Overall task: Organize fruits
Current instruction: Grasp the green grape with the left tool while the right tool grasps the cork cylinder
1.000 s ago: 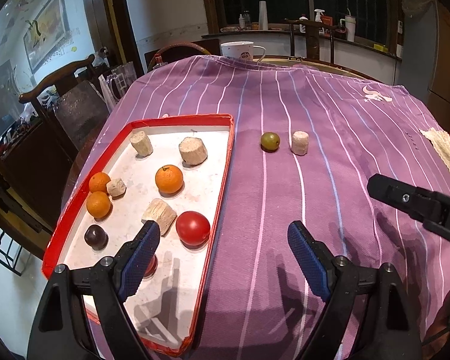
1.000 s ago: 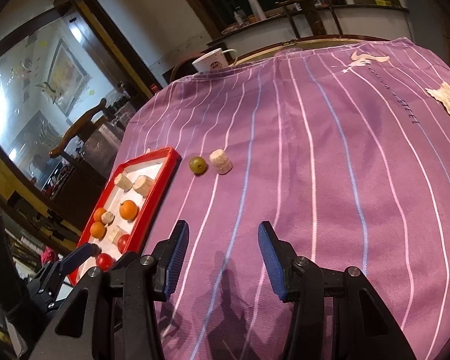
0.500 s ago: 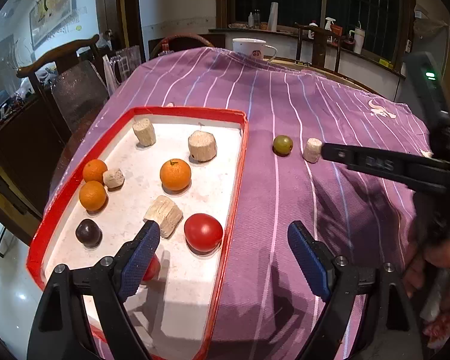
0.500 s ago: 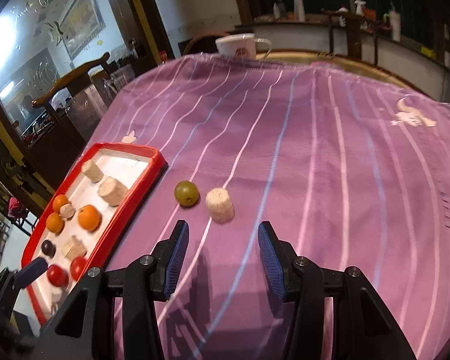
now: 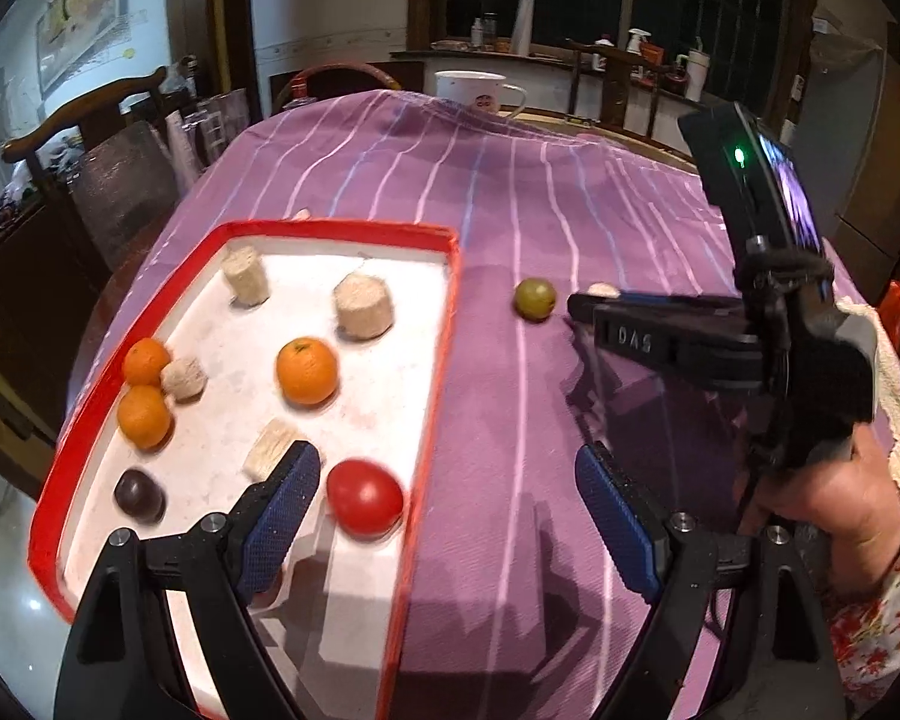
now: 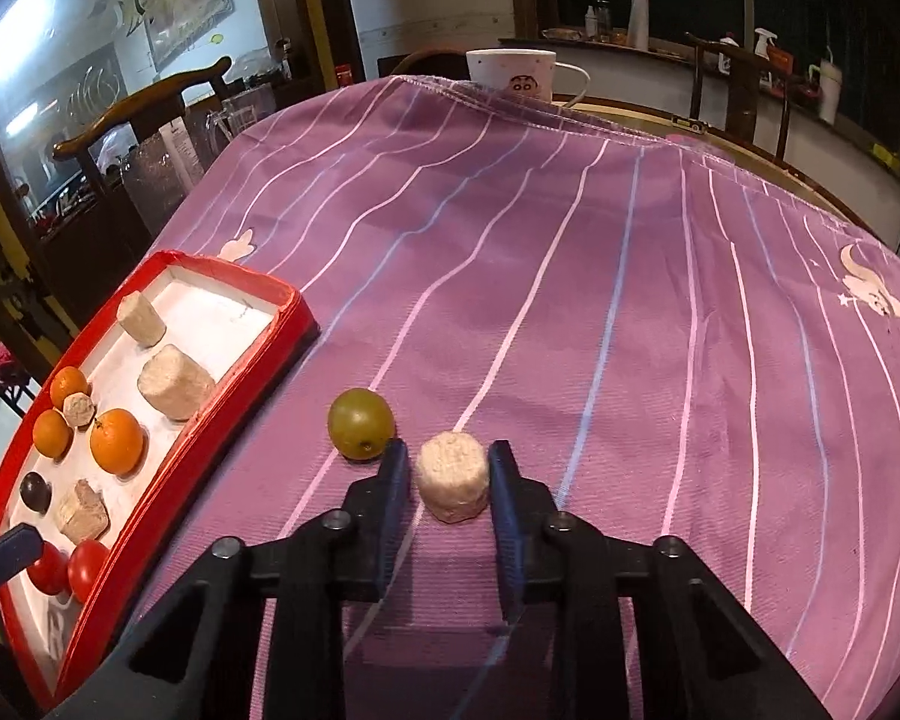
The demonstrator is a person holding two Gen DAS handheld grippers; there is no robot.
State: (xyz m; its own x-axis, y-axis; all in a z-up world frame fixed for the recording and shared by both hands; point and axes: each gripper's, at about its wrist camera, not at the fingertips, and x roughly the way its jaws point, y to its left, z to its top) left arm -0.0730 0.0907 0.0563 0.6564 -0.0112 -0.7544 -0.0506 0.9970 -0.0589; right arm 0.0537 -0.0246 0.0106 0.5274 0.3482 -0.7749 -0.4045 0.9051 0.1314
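A red-rimmed white tray (image 5: 450, 312) holds three oranges (image 5: 306, 371), red tomatoes (image 5: 364, 497), a dark plum (image 5: 139, 495) and several beige cylinder pieces. On the purple striped cloth beside it lie a green fruit (image 6: 360, 423) and one more beige cylinder (image 6: 453, 476). My right gripper (image 6: 444, 456) is closing its jaws on that cylinder, a pad against each side; its left pad sits right next to the green fruit. In the left wrist view the right gripper (image 5: 576, 303) hides most of the cylinder (image 5: 600, 288). My left gripper (image 5: 444, 468) hangs open over the tray's right rim, holding nothing.
A white mug (image 6: 513, 75) stands at the table's far edge. A person's hand (image 5: 828, 498) holds the right gripper. A woven mat (image 5: 894, 372) lies at the right edge. Wooden chairs (image 6: 144, 102) stand off the left side.
My right gripper moved forward and down to the loose beige cylinder, and its jaws narrowed around it. The left gripper stayed open and nearly in place.
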